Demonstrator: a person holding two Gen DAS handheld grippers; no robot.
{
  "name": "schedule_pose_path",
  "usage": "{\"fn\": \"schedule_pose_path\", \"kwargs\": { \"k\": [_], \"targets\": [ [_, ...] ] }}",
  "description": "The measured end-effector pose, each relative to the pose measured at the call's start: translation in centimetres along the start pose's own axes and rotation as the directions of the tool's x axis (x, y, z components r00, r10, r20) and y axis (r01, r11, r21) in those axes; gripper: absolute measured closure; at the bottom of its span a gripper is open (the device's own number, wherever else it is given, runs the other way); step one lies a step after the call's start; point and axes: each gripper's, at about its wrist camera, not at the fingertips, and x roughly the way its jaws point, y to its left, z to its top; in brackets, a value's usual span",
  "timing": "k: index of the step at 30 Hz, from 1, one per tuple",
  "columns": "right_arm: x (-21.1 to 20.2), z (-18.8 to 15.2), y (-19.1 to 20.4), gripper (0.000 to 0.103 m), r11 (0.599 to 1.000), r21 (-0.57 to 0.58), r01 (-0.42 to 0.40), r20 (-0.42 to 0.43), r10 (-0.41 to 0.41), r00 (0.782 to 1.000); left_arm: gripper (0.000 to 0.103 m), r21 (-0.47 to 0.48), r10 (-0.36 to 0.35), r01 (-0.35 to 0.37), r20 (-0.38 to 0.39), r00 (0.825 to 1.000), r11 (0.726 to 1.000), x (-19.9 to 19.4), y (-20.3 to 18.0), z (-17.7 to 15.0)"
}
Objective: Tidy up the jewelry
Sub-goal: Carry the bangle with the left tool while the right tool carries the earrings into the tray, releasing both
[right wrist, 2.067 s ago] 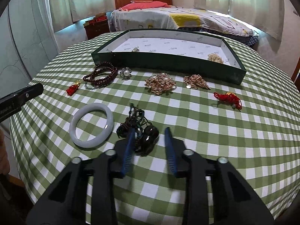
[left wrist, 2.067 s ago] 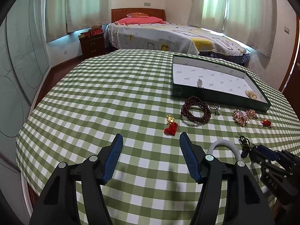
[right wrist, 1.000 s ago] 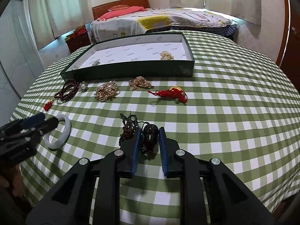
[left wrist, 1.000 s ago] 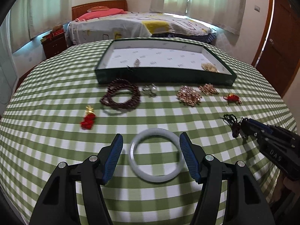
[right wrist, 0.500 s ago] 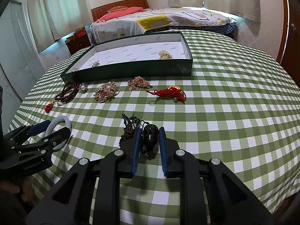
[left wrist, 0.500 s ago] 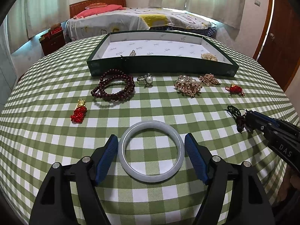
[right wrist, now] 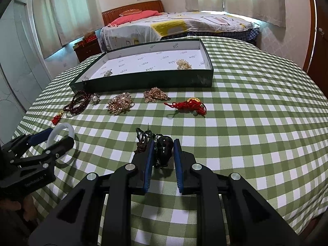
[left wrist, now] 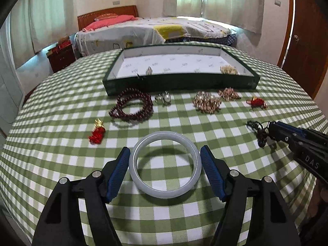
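A pale jade bangle [left wrist: 165, 165] lies on the green checked tablecloth between the blue pads of my left gripper [left wrist: 165, 157], which is shut on it; the bangle also shows in the right wrist view [right wrist: 61, 132]. My right gripper [right wrist: 163, 148] is shut on a dark pendant [right wrist: 164, 148] with a dark cord [right wrist: 143, 138]. A dark green tray [left wrist: 180, 82] with a white lining holds two small gold pieces. Dark red beads [left wrist: 132, 106], a pearl ring [left wrist: 164, 98], gold brooches [left wrist: 207, 102] and red tassel charms [left wrist: 97, 134] lie in front of the tray.
The round table [right wrist: 256, 123] drops off close to both grippers. A bed [left wrist: 155, 30] and a nightstand [left wrist: 61, 56] stand beyond it, a wooden door [left wrist: 307, 41] at the right.
My left gripper moved forward over the bangle and closed its pads onto it. My right gripper closed on the pendant about a second ago and has stayed there.
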Motion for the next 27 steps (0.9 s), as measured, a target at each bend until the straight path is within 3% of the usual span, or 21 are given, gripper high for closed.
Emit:
{"fn": "schedule_pose_path", "kwargs": {
  "k": [17, 27],
  "targets": [
    [-3.2, 3.0, 1.4, 0.084, 0.999, -0.036, -0.021, 0.108, 0.024, 0.994, 0.035, -0.042, 0.026, -0.021, 0.105, 0.994, 0.999, -2.4, 1.9, 3.5],
    [-4.5, 9.5, 1.8, 0.084, 0.998, -0.057, -0.032, 0.232, 0.045, 0.972, 0.035, -0.047, -0.006, 0.016, 0.193, 0.981, 0.999, -2.6, 2.4, 8.7]
  ]
}}
